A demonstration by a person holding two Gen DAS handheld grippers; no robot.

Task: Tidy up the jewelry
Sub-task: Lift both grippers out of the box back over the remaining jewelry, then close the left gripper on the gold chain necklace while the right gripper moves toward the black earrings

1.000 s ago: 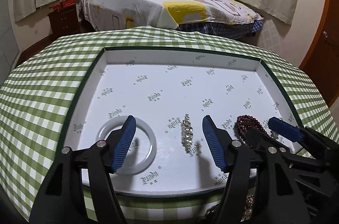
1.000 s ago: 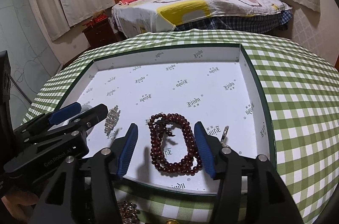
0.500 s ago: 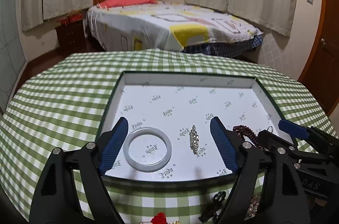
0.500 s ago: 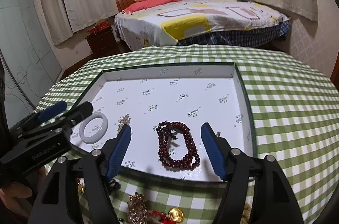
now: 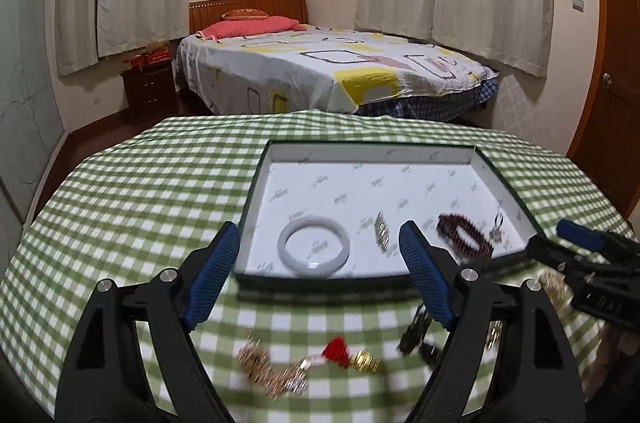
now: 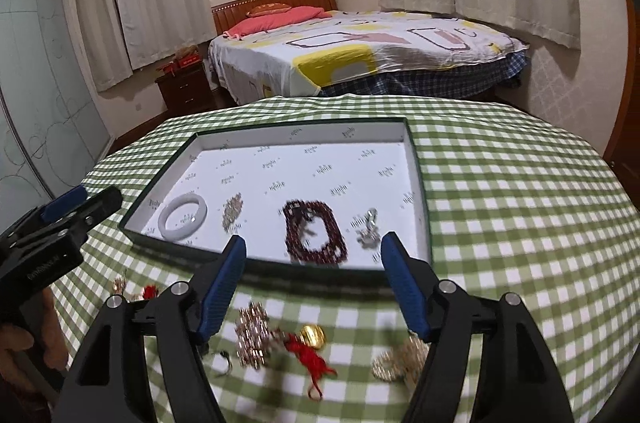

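Observation:
A shallow white-lined tray (image 5: 256, 183) (image 6: 416, 167) sits on the green checked tablecloth. In it lie a white bangle (image 5: 314, 247) (image 6: 183, 215), a rhinestone clip (image 5: 382, 233) (image 6: 233, 209), a dark red bead bracelet (image 5: 464, 235) (image 6: 314, 231) and a small silver piece (image 5: 497, 225) (image 6: 368, 227). On the cloth in front of the tray lie a gold chain piece (image 5: 260, 367) (image 6: 252, 335), a red-tasselled gold charm (image 5: 348, 353) (image 6: 310, 341), a dark piece (image 5: 414, 331) and a gold bracelet (image 6: 400, 359). My left gripper (image 5: 320, 279) and right gripper (image 6: 314, 287) are open and empty, above the cloth near the tray's front edge.
The round table's edge (image 6: 600, 159) falls off on all sides. Beyond it are a bed (image 5: 332, 71), a dark nightstand (image 5: 150, 91), curtains and a wooden door (image 5: 612, 63) at the right.
Both grippers have pulled back and up from over the tray to the cloth in front of it. The loose jewelry on the cloth has come into view. Both stay open.

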